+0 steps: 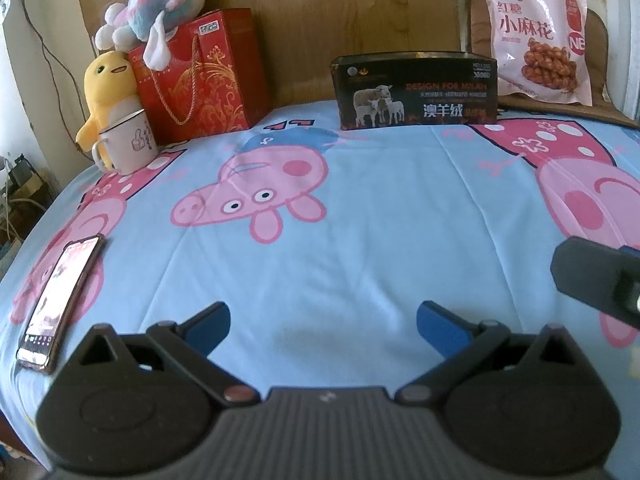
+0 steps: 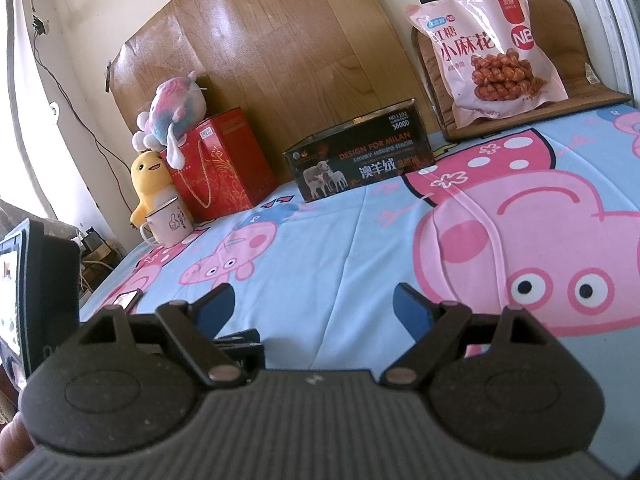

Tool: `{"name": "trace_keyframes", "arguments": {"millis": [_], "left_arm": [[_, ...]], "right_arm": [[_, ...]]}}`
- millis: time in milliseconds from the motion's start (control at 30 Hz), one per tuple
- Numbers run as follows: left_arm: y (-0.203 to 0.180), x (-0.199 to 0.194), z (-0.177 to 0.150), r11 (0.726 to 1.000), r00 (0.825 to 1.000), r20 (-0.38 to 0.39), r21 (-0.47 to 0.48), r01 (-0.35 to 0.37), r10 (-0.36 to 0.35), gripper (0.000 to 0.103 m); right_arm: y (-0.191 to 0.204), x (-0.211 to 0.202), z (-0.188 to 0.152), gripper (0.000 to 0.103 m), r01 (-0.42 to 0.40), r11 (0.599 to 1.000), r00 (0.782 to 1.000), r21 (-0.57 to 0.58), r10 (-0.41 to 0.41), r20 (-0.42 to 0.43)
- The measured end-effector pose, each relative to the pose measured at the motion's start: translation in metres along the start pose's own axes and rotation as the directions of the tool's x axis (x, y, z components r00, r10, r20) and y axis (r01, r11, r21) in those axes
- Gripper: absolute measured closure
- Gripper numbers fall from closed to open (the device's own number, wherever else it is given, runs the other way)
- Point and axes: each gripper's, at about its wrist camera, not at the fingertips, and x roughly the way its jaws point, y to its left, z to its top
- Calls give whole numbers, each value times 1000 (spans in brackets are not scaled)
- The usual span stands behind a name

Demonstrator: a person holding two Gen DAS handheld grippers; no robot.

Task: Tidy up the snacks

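A pink snack bag (image 1: 536,36) (image 2: 492,44) printed with fried dough twists leans upright on a brown cushion at the far right of the bed. A black open-topped box (image 1: 416,90) (image 2: 360,158) with sheep pictured on its side stands at the far middle, against the wooden headboard. My left gripper (image 1: 323,326) hovers open over the blue cartoon sheet near the front, nothing between its blue-padded fingers. My right gripper (image 2: 313,306) is open too, empty, low over the sheet, with the snack bag far ahead to its right.
A red gift bag (image 1: 204,72) (image 2: 220,160) stands at the far left with plush toys (image 1: 156,8) on and beside it, and a white mug (image 1: 128,142) (image 2: 168,222) in front. A phone (image 1: 60,300) (image 2: 128,299) lies face up at the left edge. The brown cushion (image 2: 560,108) props the snack bag.
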Motion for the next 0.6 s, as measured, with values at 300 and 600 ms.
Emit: {"name": "trace_keyframes", "arguments": {"millis": [300, 600], "left_arm": [[0, 0, 0, 1000, 1000, -2, -3, 3, -3, 0], [2, 0, 2, 1000, 1000, -4, -14, 1, -1, 0]], "right_arm": [[0, 0, 0, 15, -1, 1000, 1000, -1, 1, 1], [0, 0, 1, 15, 0, 1000, 1000, -1, 0, 0]]}}
